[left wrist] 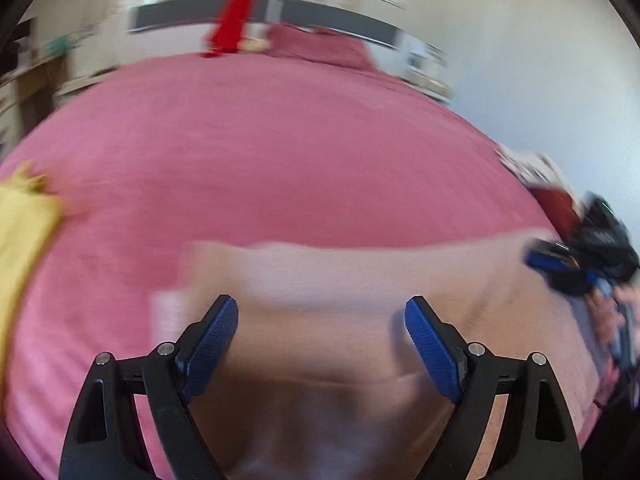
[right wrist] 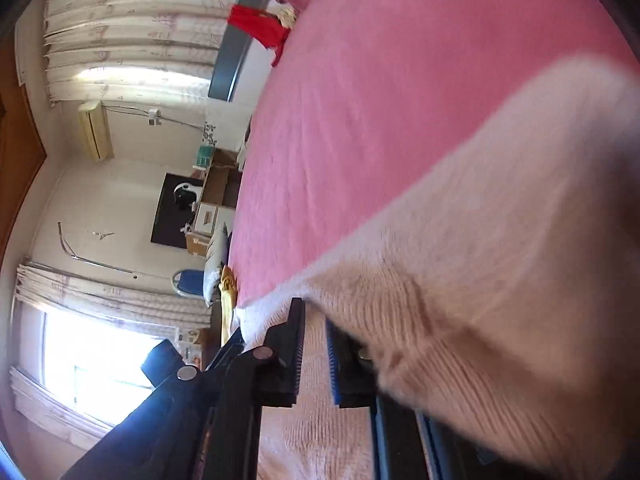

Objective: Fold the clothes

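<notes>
A: Which step is in hand?
B: I am folding the pale knit sweater [right wrist: 460,264] lying on the pink bed [left wrist: 280,152]. My right gripper [right wrist: 314,348] is seemingly pinching its edge, jaws nearly closed; my left gripper [left wrist: 322,320] is hovering, jaws released. Next, carrying the edge across.

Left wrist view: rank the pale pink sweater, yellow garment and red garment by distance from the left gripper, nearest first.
From the left gripper:
1. Pale pink sweater, directly under the open fingers.
2. Yellow garment, at the bed's left edge.
3. Red garment, far end, hanging at the headboard.

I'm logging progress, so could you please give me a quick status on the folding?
Left tongs open above pale pink sweater. Right tongs narrow, knit between the pads, grip unclear. Yellow garment at bed's edge, not obstructing.
</notes>
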A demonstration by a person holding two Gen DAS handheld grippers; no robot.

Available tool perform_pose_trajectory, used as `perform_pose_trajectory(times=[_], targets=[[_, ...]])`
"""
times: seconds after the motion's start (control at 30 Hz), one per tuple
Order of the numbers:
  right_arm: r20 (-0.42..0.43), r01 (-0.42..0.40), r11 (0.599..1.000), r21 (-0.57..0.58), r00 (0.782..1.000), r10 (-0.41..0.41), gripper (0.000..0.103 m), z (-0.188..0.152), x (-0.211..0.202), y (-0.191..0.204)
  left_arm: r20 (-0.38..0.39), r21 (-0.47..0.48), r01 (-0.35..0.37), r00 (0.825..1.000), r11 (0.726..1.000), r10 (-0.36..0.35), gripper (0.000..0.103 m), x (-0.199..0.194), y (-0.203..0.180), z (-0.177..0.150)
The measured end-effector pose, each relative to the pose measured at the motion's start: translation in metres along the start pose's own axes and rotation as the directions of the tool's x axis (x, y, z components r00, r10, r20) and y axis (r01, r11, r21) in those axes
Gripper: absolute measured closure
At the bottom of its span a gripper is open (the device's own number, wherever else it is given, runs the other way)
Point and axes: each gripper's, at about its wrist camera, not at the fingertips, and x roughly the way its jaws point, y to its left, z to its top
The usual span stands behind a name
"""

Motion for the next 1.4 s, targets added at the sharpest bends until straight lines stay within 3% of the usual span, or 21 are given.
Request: perform_pose_trajectory(times=[0.03,0.07,0.17,0.27,0.33,0.4,0.47,0.6,0.7,0.73,0.8,0.9,0.97,1.07,1.17,1.3,1.37,1.4], targets=[[0.029,-0.022,1.000,-0.002,0.999,0.022,0.073,0.000,-0.008,0.005,0.037,-0.057,-0.046,0.998,0.997,0.048,0.015,-0.012,0.010,0.002],[0.067,-0.055,0.998,-0.011,0.996,0.055,0.073,-0.003,-0.018,0.011,0.072,-0.115,-0.089,0.993,0.989,0.098,0.015,-0.023,0.020,0.004],[0.082,-0.098,0.993,-0.057,0.991,0.103,0.071,-0.009,-0.019,0.026,0.181,-0.205,-0.045,0.980,0.978,0.083,0.015,-0.049,0.022,0.001],[-0.019,-0.066,0.993,-0.093,0.998,0.065,0.071,-0.006,0.006,0.037,0.096,-0.120,0.042,0.995,0.992,-0.030,0.015,-0.024,-0.006,-0.001],[-0.074,-0.052,0.997,-0.062,0.996,0.047,0.071,0.000,0.030,0.031,0.016,-0.051,0.042,0.999,0.998,-0.041,0.015,0.004,-0.027,-0.003],[-0.094,-0.019,0.999,0.028,0.995,0.022,0.076,0.009,0.049,0.013,-0.022,-0.033,-0.014,1.000,0.999,0.013,0.015,0.026,-0.029,0.000],[-0.038,-0.068,0.989,0.130,0.997,0.073,0.086,0.020,0.052,-0.006,-0.051,-0.024,-0.080,0.996,0.997,0.079,0.015,0.045,-0.026,0.003],[0.109,-0.096,0.971,0.220,0.991,0.073,0.090,0.027,0.018,-0.031,-0.042,-0.175,-0.150,0.989,0.973,0.144,0.015,0.045,0.012,0.016],[0.144,-0.133,0.958,0.253,0.985,0.098,0.077,0.020,0.004,-0.025,-0.024,-0.225,-0.226,0.974,0.948,0.226,0.015,0.021,0.025,0.022],[0.152,-0.164,0.957,0.240,0.980,0.130,0.070,0.017,0.001,-0.019,0.011,-0.236,-0.216,0.974,0.948,0.224,0.015,0.010,0.025,0.023],[0.154,-0.211,0.952,0.222,0.972,0.179,0.070,0.011,0.000,-0.010,0.081,-0.239,-0.148,0.982,0.960,0.171,0.015,-0.010,0.015,0.023],[0.123,-0.245,0.946,0.215,0.967,0.223,0.068,0.004,0.013,-0.004,0.096,-0.187,-0.004,0.995,0.982,0.022,0.015,-0.018,-0.018,0.018],[0.023,-0.169,0.952,0.254,0.985,0.168,0.066,0.003,0.041,-0.003,-0.005,-0.126,0.094,0.995,0.988,-0.095,0.015,0.003,-0.056,0.010],[-0.063,-0.097,0.951,0.294,0.991,0.120,0.070,0.006,0.075,-0.012,-0.124,-0.022,0.074,0.989,0.997,-0.076,0.015,0.043,-0.088,-0.008],[0.044,-0.083,0.919,0.386,0.996,0.072,0.083,0.014,0.062,-0.038,-0.112,0.133,-0.028,0.993,0.991,0.043,0.010,0.067,-0.098,-0.020],[0.231,-0.094,0.878,0.469,0.973,-0.019,0.079,0.022,0.004,-0.063,-0.127,0.103,-0.031,0.991,0.994,0.044,0.009,0.048,-0.084,-0.006],[0.297,-0.129,0.867,0.481,0.954,-0.023,0.066,0.022,-0.032,-0.064,-0.103,0.056,-0.049,0.993,0.997,0.054,0.009,0.029,-0.069,0.000],[0.324,-0.156,0.862,0.481,0.946,-0.009,0.066,0.021,-0.048,-0.064,-0.082,0.003,-0.051,0.995,0.999,0.051,0.009,0.016,-0.055,0.001]])
